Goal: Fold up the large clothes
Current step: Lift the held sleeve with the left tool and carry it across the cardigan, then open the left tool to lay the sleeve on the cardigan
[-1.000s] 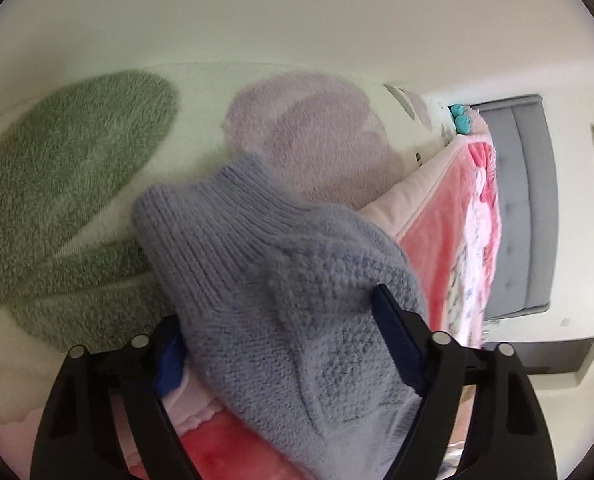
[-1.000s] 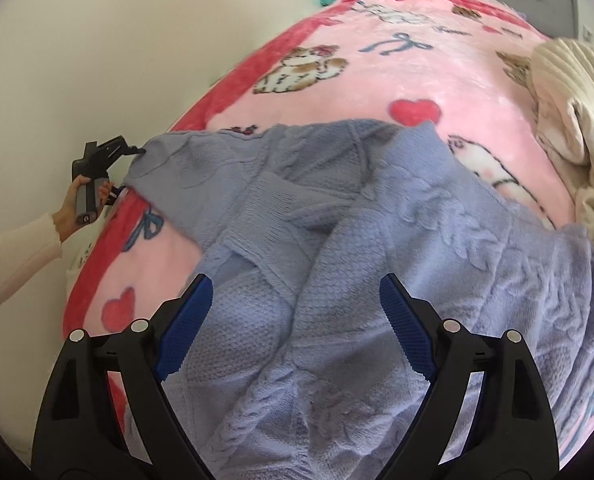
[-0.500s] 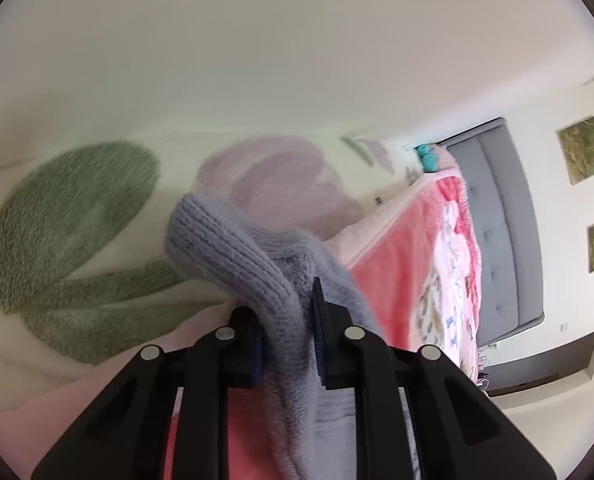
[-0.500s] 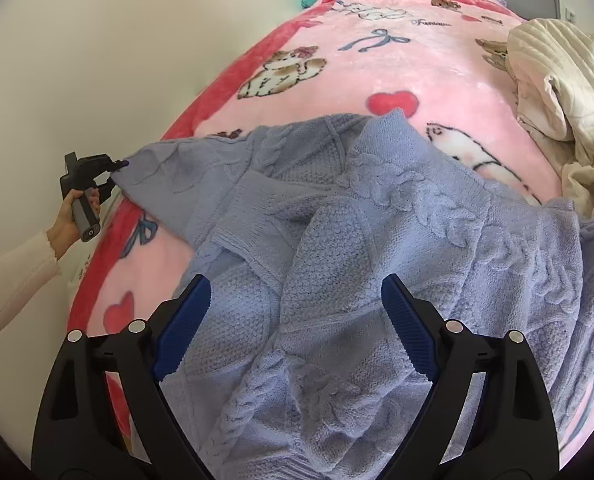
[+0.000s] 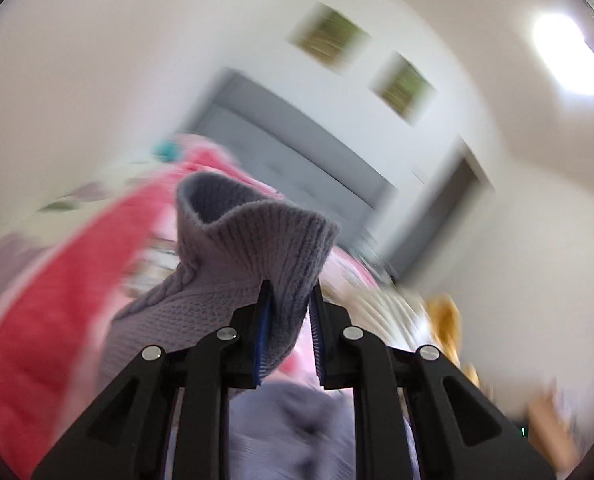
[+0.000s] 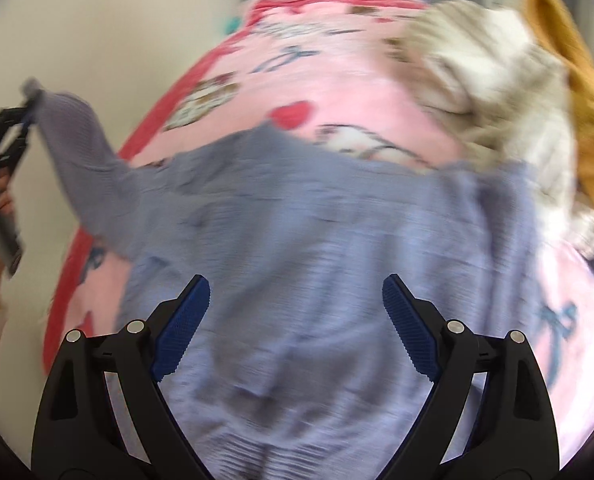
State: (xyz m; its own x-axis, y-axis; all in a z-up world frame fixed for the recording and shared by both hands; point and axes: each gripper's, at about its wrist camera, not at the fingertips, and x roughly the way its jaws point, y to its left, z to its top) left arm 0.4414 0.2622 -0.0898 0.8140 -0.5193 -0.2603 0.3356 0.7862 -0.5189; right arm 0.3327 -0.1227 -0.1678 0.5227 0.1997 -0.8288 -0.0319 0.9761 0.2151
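Observation:
A large lavender knit sweater (image 6: 297,216) lies spread over a pink cartoon blanket (image 6: 337,80) on a bed. My left gripper (image 5: 287,300) is shut on the ribbed sleeve cuff (image 5: 253,232), which stands up between the blue pads. The right wrist view shows that left gripper (image 6: 21,120) at the far left, holding the sleeve (image 6: 81,140) raised off the bed's edge. My right gripper (image 6: 295,300) hangs open above the sweater's body, nothing between its fingers.
A cream ribbed garment (image 6: 489,76) and an orange plush item (image 6: 569,72) are piled at the bed's right. A grey headboard (image 5: 297,152) stands against the wall with two framed pictures (image 5: 361,60). A white wall (image 6: 97,40) runs along the bed's left side.
The left gripper closed on the sleeve cuff, then lifted and rolled, pulling the sleeve up off the bed edge. The right gripper drifted across the sweater, still open.

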